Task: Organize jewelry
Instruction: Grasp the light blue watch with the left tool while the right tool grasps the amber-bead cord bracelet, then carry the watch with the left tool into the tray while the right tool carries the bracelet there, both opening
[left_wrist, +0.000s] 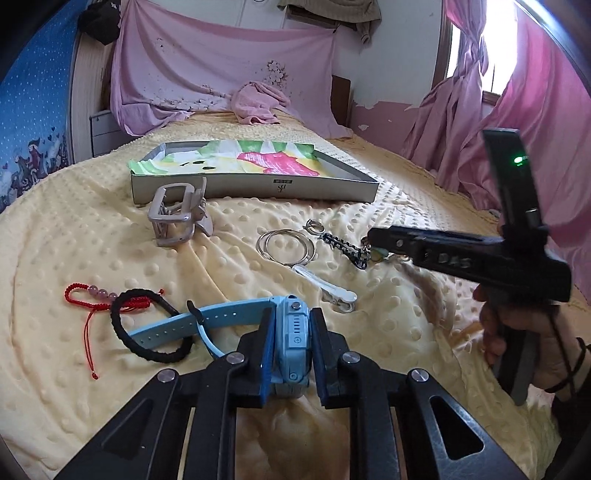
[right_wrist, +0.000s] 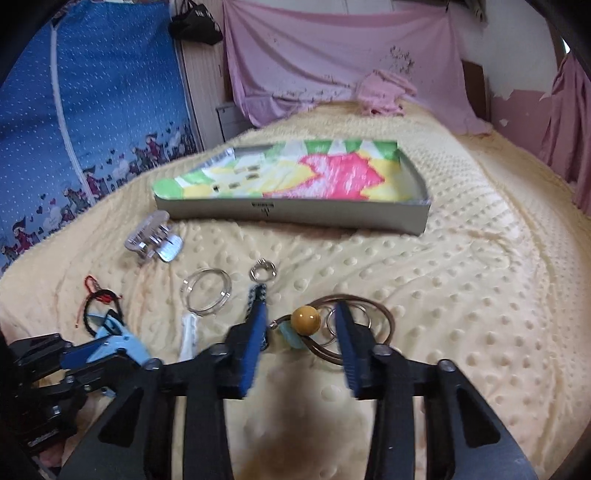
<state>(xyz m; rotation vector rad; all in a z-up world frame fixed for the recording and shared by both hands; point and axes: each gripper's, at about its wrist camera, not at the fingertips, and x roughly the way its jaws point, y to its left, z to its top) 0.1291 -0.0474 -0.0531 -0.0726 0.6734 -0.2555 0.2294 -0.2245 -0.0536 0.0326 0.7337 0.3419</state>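
Left gripper (left_wrist: 291, 343): blue pads pressed against both sides of the light-blue watch (left_wrist: 291, 332); case clamped between them. Strap trails toward the left edge of the bed, still lying on the yellow blanket (left_wrist: 406, 332), and passes over or through the black braided bracelet (left_wrist: 147, 332); cannot tell which.

Right gripper (right_wrist: 299, 332): jaws wide apart, nothing held. They straddle the brown cord bracelet with the amber bead (right_wrist: 306, 320), which lies flat on the blanket. The right pad sits over the cord loop and metal rings; this view is slightly blurred, so contact is uncertain.

Tray (left_wrist: 255, 188) sits toward the far middle of the bed, lined with coloured paper, no jewelry visible in it. Loose on the blanket between tray and grippers: hair claw (left_wrist: 177, 216), clear bangles (left_wrist: 286, 246), small ring (left_wrist: 314, 226), white clip (left_wrist: 327, 288), red string bracelet (left_wrist: 88, 299).

Judgement, step in hand: lift the watch and carry it to the tray.
- Raise straight up first, so the strap frees itself from the black bracelet instead of dragging it.
- Keep the squeeze on the case sides; the strap is floppy and will swing.
- Hold the right gripper back until the watch passes, then close on the bead, the bulkiest part of that bracelet.
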